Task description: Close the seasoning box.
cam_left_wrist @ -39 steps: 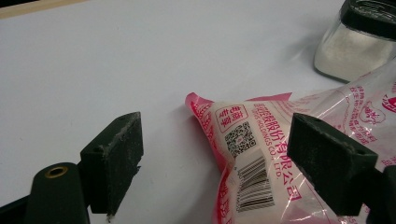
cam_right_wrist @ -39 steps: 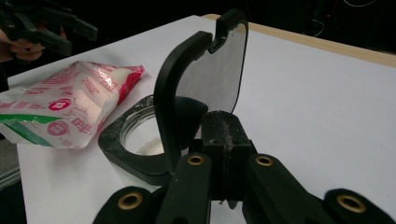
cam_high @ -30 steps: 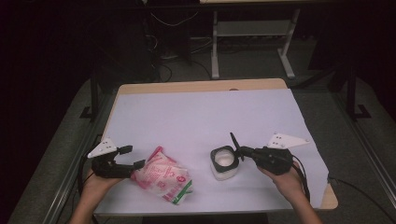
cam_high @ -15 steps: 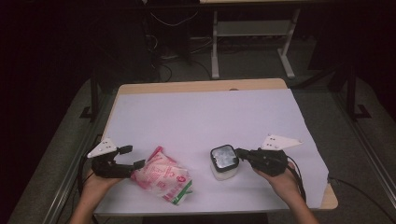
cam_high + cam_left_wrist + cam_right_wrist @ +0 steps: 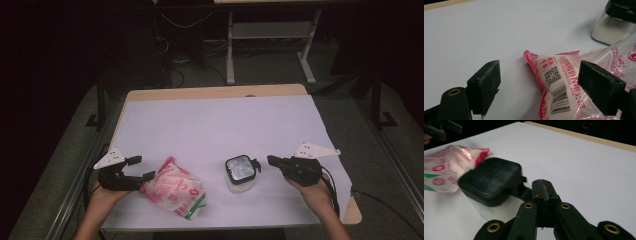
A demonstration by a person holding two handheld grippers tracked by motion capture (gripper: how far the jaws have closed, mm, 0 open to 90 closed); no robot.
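Pink snack bag (image 5: 574,82) sits between open left gripper (image 5: 546,82) jaws; closed right gripper (image 5: 543,185) should nudge lidded container (image 5: 240,172) gently.

— What gets cut off around the snack bag (image 5: 574,82)?
— In the left gripper view its right and near parts run past the edges, and the container (image 5: 611,27) at the far right is clipped at the top and side.
— And anything unclear?
— In the right gripper view the bag (image 5: 446,170) and the container (image 5: 491,182) are blurred; the bag's print can't be read there, and the closed jaws hide the container's near right corner.
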